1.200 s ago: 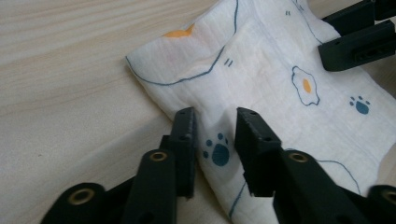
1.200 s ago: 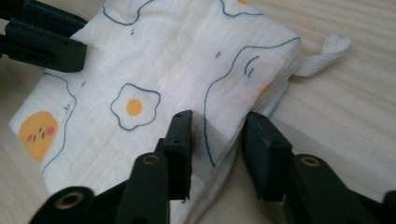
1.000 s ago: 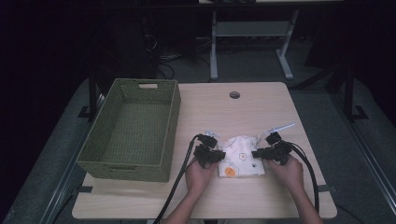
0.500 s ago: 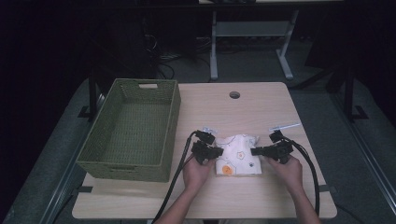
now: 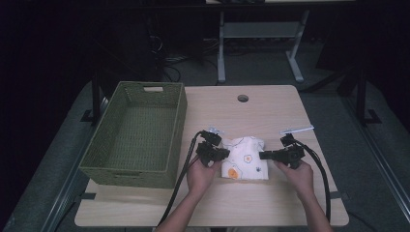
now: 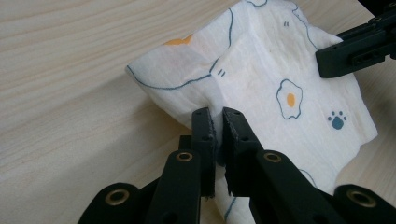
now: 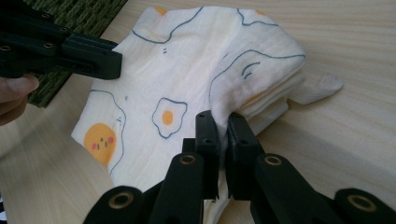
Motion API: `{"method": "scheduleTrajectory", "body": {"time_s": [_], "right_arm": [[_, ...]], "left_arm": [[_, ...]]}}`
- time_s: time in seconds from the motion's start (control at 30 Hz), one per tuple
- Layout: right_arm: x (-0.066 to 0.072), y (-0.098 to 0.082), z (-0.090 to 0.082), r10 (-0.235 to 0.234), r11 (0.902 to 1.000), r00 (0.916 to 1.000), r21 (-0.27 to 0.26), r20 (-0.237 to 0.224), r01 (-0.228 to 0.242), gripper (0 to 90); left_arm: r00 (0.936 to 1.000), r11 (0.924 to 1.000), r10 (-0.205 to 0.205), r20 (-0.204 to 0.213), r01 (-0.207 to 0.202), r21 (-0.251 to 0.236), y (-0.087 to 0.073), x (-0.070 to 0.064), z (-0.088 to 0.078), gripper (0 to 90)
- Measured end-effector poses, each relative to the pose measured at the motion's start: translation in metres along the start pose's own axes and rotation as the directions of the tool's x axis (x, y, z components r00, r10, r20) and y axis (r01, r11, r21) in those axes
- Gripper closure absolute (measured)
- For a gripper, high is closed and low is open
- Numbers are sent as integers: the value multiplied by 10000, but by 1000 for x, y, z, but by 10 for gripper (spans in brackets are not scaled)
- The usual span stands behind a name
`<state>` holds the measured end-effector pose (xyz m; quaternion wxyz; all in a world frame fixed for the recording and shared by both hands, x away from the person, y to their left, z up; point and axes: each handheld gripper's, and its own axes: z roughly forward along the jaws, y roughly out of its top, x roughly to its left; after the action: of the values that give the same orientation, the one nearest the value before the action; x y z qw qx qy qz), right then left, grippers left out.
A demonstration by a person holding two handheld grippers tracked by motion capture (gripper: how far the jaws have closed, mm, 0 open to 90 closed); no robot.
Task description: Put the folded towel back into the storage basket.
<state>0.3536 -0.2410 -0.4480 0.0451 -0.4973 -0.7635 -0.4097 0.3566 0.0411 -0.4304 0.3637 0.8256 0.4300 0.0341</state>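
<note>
Down low in the middle of the high view, the folded cloth [image 5: 245,159] lies on the table [image 5: 270,108], right of the green basket [image 5: 138,133], with the left gripper [image 5: 225,153] and right gripper [image 5: 262,155] at its two sides. Next, in the left gripper view, the jaws are pinching the cloth's [image 6: 280,88] edge at lower middle. Last, in the right gripper view, the jaws pinch a thick fold of the cloth [image 7: 187,70]. It looks soft, light and floppy, so it will likely sag; holding both sides seems best.
</note>
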Motion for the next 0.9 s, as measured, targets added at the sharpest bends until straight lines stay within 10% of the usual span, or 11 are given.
{"method": "scheduleTrajectory", "body": {"time_s": [0.3, 0.47, 0.9], "right_arm": [[-3, 0, 10, 244, 9981, 9992, 559, 321, -262, 798], [-2, -1, 20, 204, 9957, 9964, 884, 820, -277, 587], [9, 0, 36, -220, 9963, 9972, 842, 708, 160, 831]], "left_arm": [[9998, 9990, 94, -181, -86, 437, 0, 4, 5, 845], [9992, 9983, 121, -375, -99, 577, -1, 7, 8, 845], [9985, 9919, 268, -471, -207, 1254, -4, 9, 19, 844]]}}
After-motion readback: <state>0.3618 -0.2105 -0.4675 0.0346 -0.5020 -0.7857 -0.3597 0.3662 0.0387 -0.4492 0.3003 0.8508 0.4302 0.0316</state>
